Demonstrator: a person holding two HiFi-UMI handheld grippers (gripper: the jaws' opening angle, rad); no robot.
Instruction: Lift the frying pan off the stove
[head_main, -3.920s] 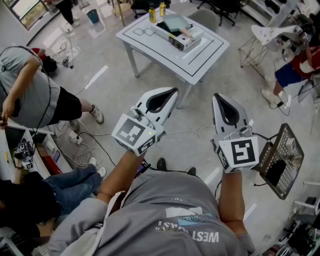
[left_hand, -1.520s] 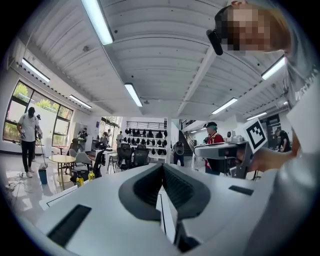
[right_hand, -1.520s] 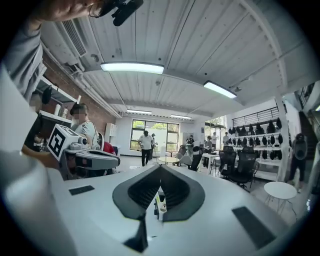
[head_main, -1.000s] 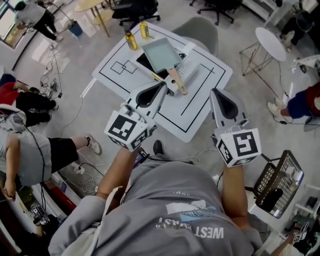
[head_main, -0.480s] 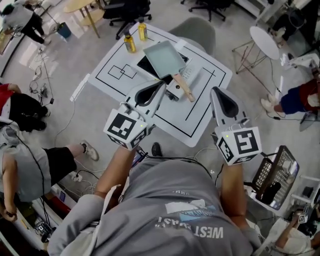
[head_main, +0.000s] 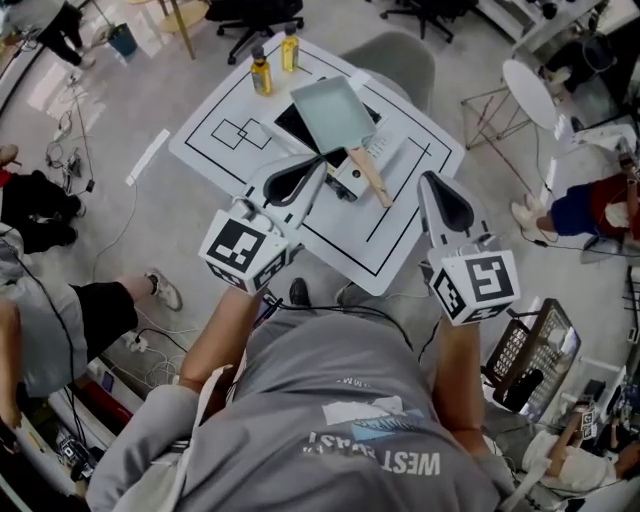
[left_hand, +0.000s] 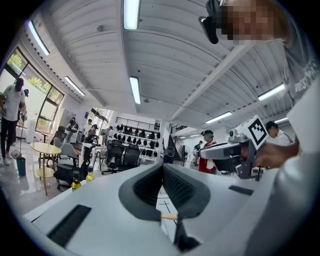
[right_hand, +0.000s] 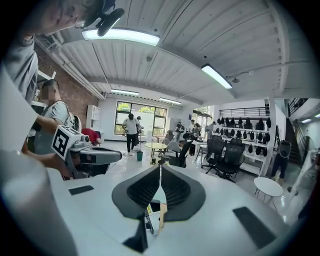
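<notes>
A pale teal rectangular frying pan (head_main: 328, 110) with a wooden handle (head_main: 372, 176) sits on a portable stove (head_main: 350, 172) on the white table (head_main: 400, 235). My left gripper (head_main: 322, 163) is shut and empty, its tip over the table just left of the stove's near end. Also shut and empty, my right gripper (head_main: 428, 182) hovers over the table's right side, a short way right of the handle. In the left gripper view the jaws (left_hand: 162, 166) meet, and a bit of the handle (left_hand: 169, 216) shows below. The right gripper view shows closed jaws (right_hand: 160, 167) and the stove (right_hand: 151, 221) beneath.
Two yellow bottles (head_main: 262, 74) stand at the table's far left corner. A grey chair (head_main: 398, 58) is behind the table, a round white side table (head_main: 530, 88) to the right, a black wire basket (head_main: 525, 360) by my right side. People sit at the left.
The table with the stove and pan has come nearer in the head view. Both grippers have moved forward over its near edge. Both stay shut.
</notes>
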